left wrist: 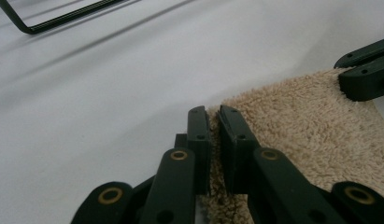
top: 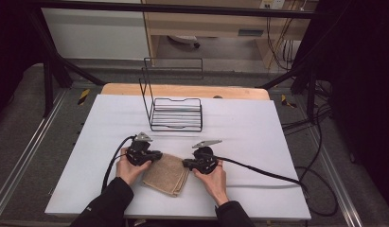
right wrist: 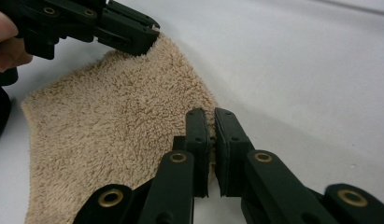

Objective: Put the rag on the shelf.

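Observation:
A folded beige towel (top: 166,175) lies flat on the white table (top: 244,127), near its front edge. My left gripper (top: 159,155) is shut on the towel's far left corner; in the left gripper view terry cloth (left wrist: 297,121) is pinched between its nearly touching jaws (left wrist: 213,114). My right gripper (top: 185,164) sits at the towel's right corner, and its jaws (right wrist: 207,114) are shut with the towel's edge (right wrist: 115,121) between them. Each gripper view also shows the other gripper across the towel: the right gripper (left wrist: 362,70) and the left gripper (right wrist: 136,39).
A black wire rack (top: 175,113) stands behind the towel at the table's middle, with its base bar (left wrist: 54,18) in the left gripper view. Cables trail from both grippers, the right one (top: 263,172) running across the table to the right.

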Tool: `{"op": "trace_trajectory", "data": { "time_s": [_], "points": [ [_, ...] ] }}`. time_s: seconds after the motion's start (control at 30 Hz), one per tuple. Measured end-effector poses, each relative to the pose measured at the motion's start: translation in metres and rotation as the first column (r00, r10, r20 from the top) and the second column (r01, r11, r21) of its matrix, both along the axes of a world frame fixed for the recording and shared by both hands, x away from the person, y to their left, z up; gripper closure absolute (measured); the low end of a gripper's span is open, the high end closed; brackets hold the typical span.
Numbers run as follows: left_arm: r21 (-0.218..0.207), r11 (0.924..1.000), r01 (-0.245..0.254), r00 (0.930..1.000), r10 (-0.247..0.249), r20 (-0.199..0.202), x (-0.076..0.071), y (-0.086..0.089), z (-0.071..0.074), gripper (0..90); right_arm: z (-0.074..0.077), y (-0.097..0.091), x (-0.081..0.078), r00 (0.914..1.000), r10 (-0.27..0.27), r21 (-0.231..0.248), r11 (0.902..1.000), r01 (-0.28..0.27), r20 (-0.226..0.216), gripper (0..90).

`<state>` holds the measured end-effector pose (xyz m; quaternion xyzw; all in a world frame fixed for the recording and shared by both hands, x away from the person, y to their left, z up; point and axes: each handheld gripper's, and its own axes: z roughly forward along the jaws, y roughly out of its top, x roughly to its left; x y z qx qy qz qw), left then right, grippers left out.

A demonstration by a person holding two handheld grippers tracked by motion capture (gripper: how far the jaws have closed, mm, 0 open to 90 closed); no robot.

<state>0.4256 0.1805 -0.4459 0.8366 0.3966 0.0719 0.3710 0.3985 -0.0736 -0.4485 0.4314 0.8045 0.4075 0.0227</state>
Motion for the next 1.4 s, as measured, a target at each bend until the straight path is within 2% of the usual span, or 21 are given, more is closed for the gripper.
{"op": "trace_trajectory", "data": {
  "time_s": [0.17,0.43,0.6,0.73,0.97,1.4],
  "points": [
    [-0.018,0.9998,0.002,1.0000,-0.002,0.001,-0.001,0.003,0.004,84.1,0.005,-0.002,-0.001,0.9999,0.007,0.017,0.9998,-0.007,0.014,85.3],
    [-0.063,0.9980,0.005,0.9995,-0.003,0.031,-0.008,0.010,0.018,84.4,0.015,-0.004,-0.005,0.9981,0.028,0.037,0.9989,-0.030,0.054,85.4],
    [-0.060,0.9982,0.003,0.9980,0.001,0.064,-0.013,0.013,0.027,84.7,0.026,-0.001,-0.008,0.9927,0.053,0.020,0.9983,-0.055,0.108,85.5],
    [-0.088,0.9961,0.003,0.9966,0.004,0.082,-0.017,0.017,0.035,84.8,0.034,-0.001,-0.009,0.9904,0.052,0.031,0.9979,-0.056,0.128,85.5],
    [-0.084,0.9964,0.007,0.9924,0.003,0.123,-0.023,0.018,0.048,85.1,0.046,-0.002,-0.010,0.9831,0.058,0.032,0.9974,-0.065,0.173,85.6],
    [-0.109,0.9941,0.001,0.9849,0.018,0.172,-0.032,0.016,0.064,85.3,0.065,-0.007,-0.012,0.9677,0.071,0.034,0.9961,-0.081,0.242,85.7]
  ]
}}
